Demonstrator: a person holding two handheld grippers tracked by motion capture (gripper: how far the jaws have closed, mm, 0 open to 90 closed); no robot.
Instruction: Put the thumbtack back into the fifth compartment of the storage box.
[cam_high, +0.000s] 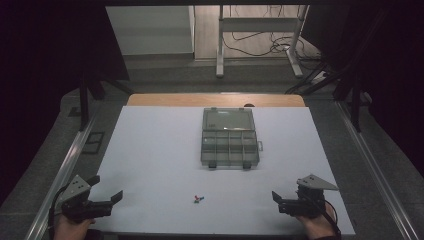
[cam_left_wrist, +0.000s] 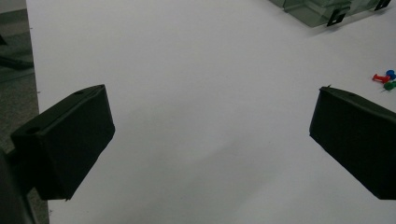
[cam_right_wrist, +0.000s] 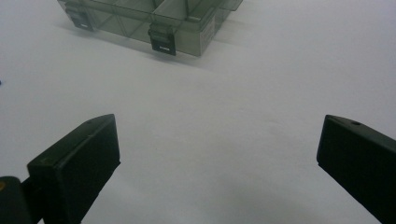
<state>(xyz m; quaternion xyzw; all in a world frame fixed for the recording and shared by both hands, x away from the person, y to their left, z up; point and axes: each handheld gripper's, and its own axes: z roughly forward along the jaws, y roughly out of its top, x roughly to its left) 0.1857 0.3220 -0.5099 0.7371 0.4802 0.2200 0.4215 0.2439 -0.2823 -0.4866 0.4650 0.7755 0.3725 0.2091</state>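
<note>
Left gripper (cam_high: 107, 196): jaws wide apart, nothing btwn them, just bare white sheet in the gap. In the left gripper view the two black jaws stand far apart at the bottom corners, w/ white surface between. Held by a hand (cam_high: 70, 227) at the near-left corner of the table, jaws aimed inward toward the middle.

Right gripper (cam_high: 276, 199): jaws also wide apart, nothing held. In the right gripper view both black jaws sit at the bottom corners w/ only white sheet btwn them. Held by the other hand (cam_high: 316, 226) at the near-right corner, jaws aimed inward toward the left gripper.

Pins (cam_high: 198, 199): small cluster of red, blue, green pushpins lying on the sheet near the front edge, roughly btwn the two grippers, well apart from both. In the left gripper view they lie just past the right-hand jaw, at the frame's right edge.

Box (cam_high: 230, 137): clear grey plastic compartment box, lid open and laid back, farther up the sheet, approx centre, well apart from pins and grippers. Front row has dividers; two dark latches on the near edge. Contents of compartments: can't tell.

White sheet (cam_high: 150, 165) covers the table (cam_high: 215, 99); wood edge shows at the far side.
</note>
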